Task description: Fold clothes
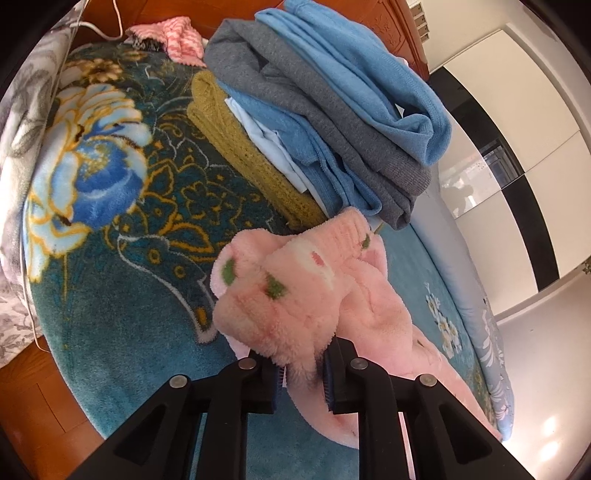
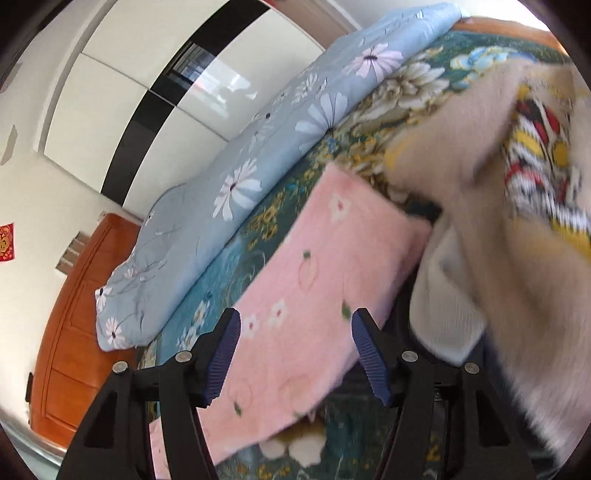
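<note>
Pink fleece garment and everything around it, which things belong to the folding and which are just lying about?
In the job:
pink fleece garment
left gripper, shut on it
right gripper, open
folded stack

Lying about:
floral quilt
white cable

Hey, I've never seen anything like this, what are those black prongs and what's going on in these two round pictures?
Those are handheld grippers, one per hand, each with a fisheye camera looking along its fingers. The left gripper is shut on a pink fleece garment, which lies across a teal floral blanket beside a pile of folded clothes. The right gripper is open, holding nothing, above the same pink fleece, next to a beige fuzzy garment.
</note>
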Motion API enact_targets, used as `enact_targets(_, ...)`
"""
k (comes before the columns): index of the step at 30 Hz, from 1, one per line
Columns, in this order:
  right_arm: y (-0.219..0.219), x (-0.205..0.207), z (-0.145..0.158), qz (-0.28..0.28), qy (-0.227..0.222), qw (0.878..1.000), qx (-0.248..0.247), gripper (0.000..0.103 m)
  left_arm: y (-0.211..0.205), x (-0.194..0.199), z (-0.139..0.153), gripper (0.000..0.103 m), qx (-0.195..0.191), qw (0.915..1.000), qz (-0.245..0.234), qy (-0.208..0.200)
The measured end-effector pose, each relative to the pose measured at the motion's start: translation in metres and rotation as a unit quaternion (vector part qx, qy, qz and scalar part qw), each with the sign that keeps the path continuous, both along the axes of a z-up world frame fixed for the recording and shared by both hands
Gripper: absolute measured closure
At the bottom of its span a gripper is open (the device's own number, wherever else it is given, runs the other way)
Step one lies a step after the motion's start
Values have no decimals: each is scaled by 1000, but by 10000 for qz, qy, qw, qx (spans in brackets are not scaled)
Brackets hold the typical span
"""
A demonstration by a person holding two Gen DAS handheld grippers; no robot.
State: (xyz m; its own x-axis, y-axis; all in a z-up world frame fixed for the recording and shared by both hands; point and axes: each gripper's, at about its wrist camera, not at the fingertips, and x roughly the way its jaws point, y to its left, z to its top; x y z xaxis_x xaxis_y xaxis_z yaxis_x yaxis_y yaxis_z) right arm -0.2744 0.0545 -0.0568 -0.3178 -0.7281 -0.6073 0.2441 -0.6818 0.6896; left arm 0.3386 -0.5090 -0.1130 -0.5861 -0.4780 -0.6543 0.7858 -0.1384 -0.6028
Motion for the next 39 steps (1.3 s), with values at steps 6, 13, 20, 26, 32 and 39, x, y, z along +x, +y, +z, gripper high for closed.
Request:
enact_targets(6, -4, 23, -39, 80, -445, 9989, -84, 39, -3, 9, 21, 90, -155, 9997, 124, 142)
enact_targets(13, -11, -2, -54, -652, -444, 9964, -308, 37, -6, 32, 6, 90, 143, 9983, 216, 522)
enact_targets(20, -28, -28, -57, -1280, -424, 9907, -196, 37, -8, 37, 0, 90, 87, 9984, 185, 525)
enact_targets(26, -37, -30, -41, -1483, -205, 9884, -266, 68, -6, 36, -4, 87, 41, 9992, -109, 374)
enact_targets(32, -74, -11, 27, -839, 754, 9935, 150, 91, -3, 38, -9, 87, -27, 9990, -296, 348)
enact_targets(39, -182, 101, 106, 967, 2475, 9599, 892, 91, -3, 40, -15, 87, 9, 9983, -361, 465)
